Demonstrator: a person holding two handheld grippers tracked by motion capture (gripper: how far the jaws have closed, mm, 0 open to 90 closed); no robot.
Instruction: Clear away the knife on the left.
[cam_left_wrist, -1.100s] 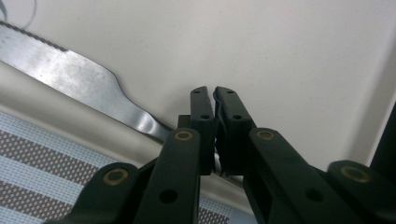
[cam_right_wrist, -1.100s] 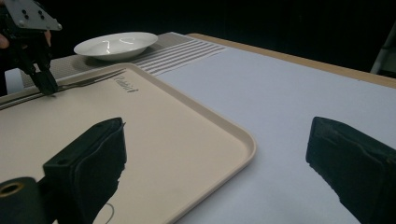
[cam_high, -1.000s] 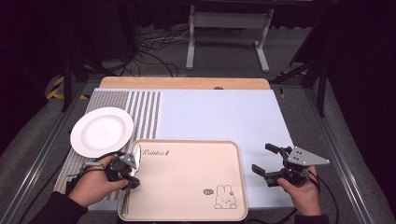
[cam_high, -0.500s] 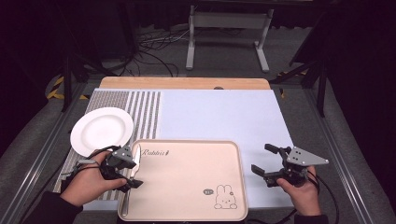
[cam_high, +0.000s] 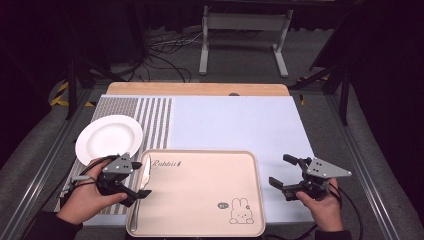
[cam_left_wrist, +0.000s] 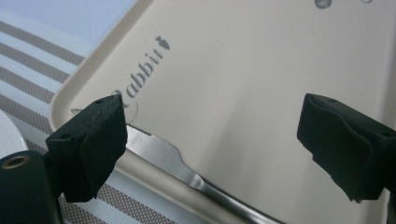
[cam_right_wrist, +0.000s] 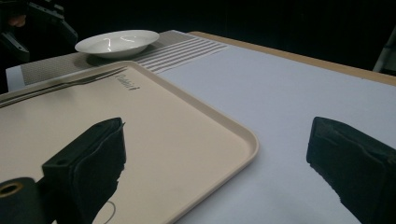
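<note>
A metal utensil, which looks like a fork, lies along the left rim of the beige rabbit tray. My left gripper hovers over it. Its jaws have just been opening and now stand wide, with the utensil lying loose on the tray below them. The left gripper touches nothing. My right gripper is held open just right of the tray, over the pale blue mat. Between the right gripper's jaws I see the tray's corner and, far off, the utensil.
A white plate sits on the striped placemat left of the tray and shows again in the right gripper view. The pale blue mat stretches behind the tray. A wooden table edge runs along the back.
The left gripper's jaws have spread apart and the utensil now lies free along the tray's left rim. The left hand shifted slightly. The right hand stayed still.
</note>
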